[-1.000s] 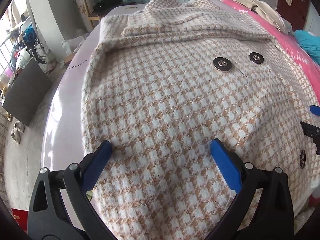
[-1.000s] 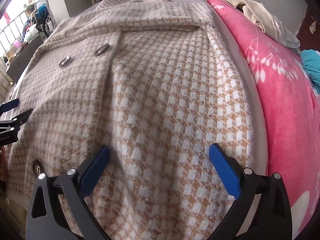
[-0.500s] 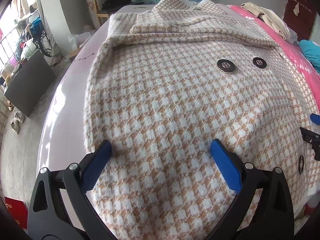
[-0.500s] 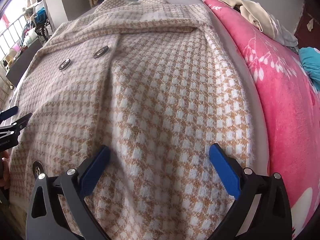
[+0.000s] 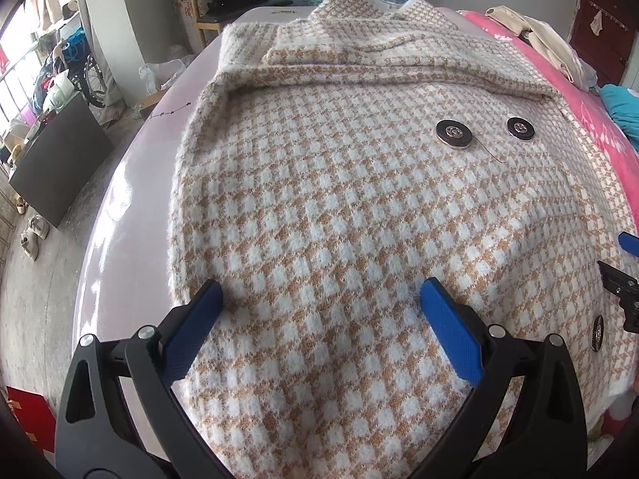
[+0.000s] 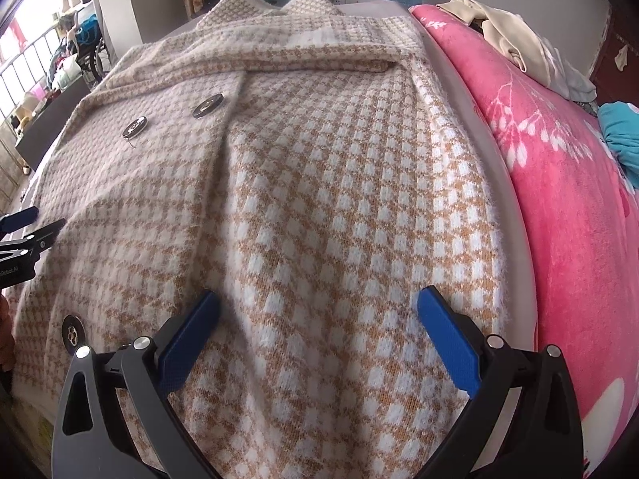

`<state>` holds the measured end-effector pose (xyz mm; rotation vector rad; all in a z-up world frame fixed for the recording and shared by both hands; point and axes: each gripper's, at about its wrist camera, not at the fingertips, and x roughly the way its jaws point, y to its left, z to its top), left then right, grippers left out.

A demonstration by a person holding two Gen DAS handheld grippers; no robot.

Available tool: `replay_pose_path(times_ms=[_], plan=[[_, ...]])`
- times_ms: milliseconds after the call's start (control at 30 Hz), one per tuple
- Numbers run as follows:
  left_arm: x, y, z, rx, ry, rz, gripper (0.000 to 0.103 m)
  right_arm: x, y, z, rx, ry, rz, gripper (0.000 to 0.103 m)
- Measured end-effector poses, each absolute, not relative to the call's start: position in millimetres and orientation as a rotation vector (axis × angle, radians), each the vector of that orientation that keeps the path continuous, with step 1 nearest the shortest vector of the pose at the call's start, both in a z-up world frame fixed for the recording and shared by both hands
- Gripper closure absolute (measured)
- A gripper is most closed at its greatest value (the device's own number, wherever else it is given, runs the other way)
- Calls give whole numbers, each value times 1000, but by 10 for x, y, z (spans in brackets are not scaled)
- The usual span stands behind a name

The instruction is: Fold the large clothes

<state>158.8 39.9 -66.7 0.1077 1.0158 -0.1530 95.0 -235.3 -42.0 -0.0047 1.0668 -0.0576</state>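
A large tan-and-white houndstooth coat [image 5: 339,183] lies flat on a lilac bed, collar at the far end, with round black buttons [image 5: 453,132] on its front. It fills the right wrist view [image 6: 319,183] too. My left gripper [image 5: 319,303] is open, its blue fingers [image 5: 195,327] spread over the coat's near left part, close to the cloth. My right gripper [image 6: 315,311] is open over the coat's near right part, close to its right edge. Each gripper shows at the edge of the other's view.
A pink floral blanket [image 6: 559,183] lies along the coat's right side, with beige clothes [image 6: 507,36] and a teal garment [image 6: 623,135] on it. The bare lilac sheet [image 5: 131,199] and the bed's left edge lie to the left, with floor, shoes and a dark cabinet [image 5: 60,159] beyond.
Both grippers have drawn back and risen a little from the coat, so more of its collar end shows. Both stay open and the coat lies unchanged.
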Motion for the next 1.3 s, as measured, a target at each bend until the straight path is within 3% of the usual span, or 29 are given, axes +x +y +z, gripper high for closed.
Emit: replay_pose_path(times_ms=[900, 1300], plan=[[1564, 393, -642, 117, 1015, -143, 7, 1029, -2364, -446, -2, 1103, -53, 6], [783, 1065, -386, 17, 1018, -143, 8, 1011, -2340, -455, -1, 1104, -49, 6]])
